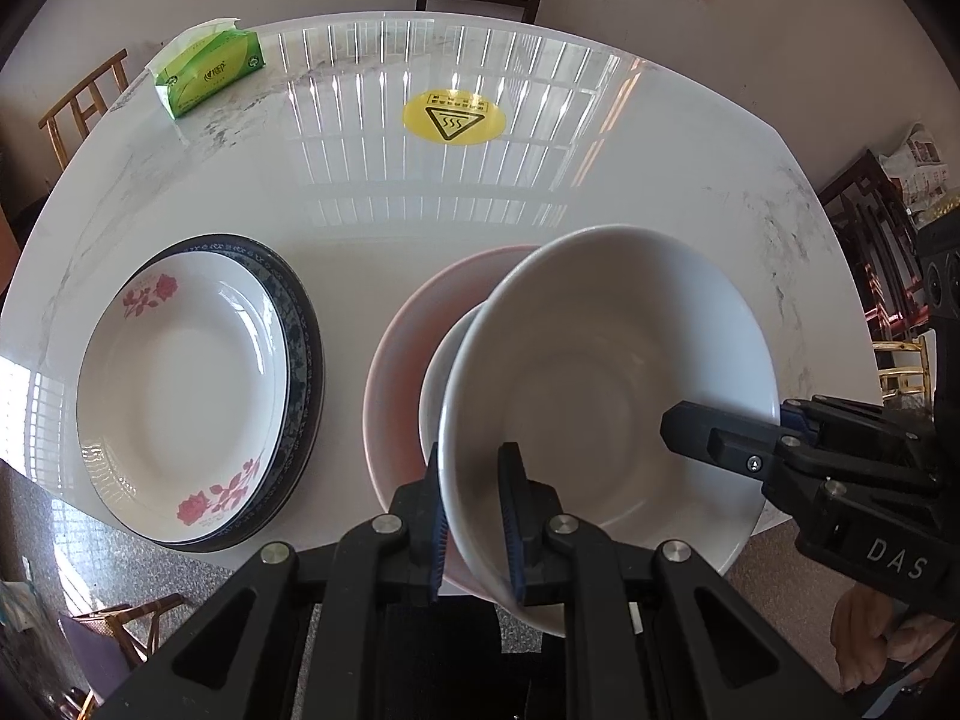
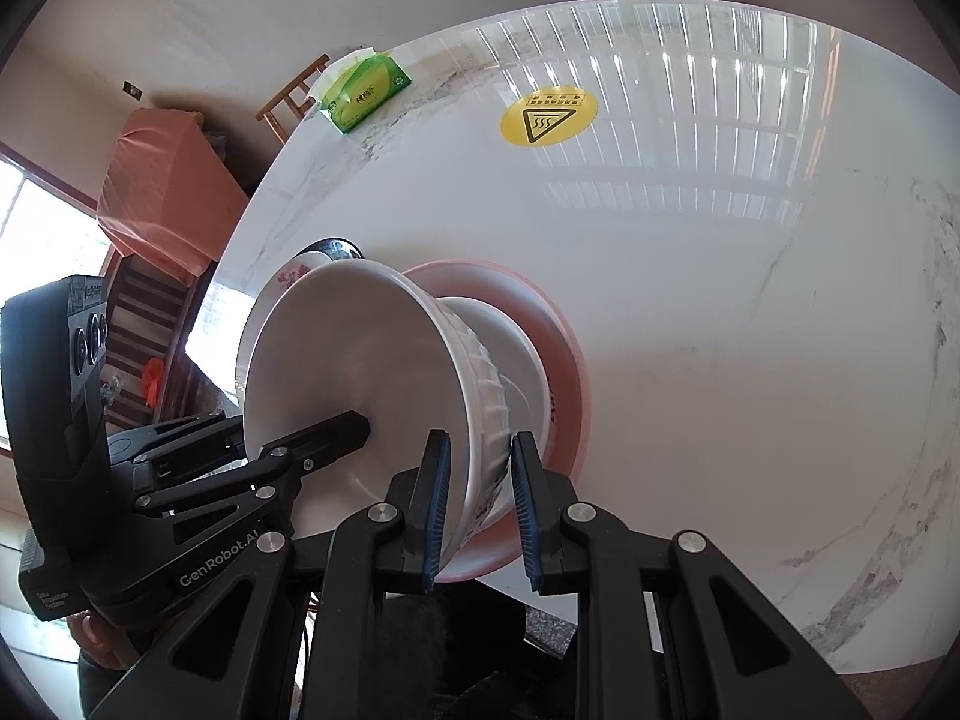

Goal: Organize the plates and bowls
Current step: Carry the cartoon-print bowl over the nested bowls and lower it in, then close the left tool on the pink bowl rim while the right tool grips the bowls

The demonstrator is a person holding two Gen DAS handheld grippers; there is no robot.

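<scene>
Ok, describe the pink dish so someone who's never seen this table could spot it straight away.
On the white marble table, look toward the near edge, right of the stacked plates. The pink dish sits at the bottom of a pile, under two white bowls. It is the only pink piece; its neighbours are white or blue-rimmed.

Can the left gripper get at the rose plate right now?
Probably not yet: the left gripper is clamped on the rim of the white bowl, which the right gripper grips too. The path to the rose plate looks unobstructed once it lets go.
</scene>
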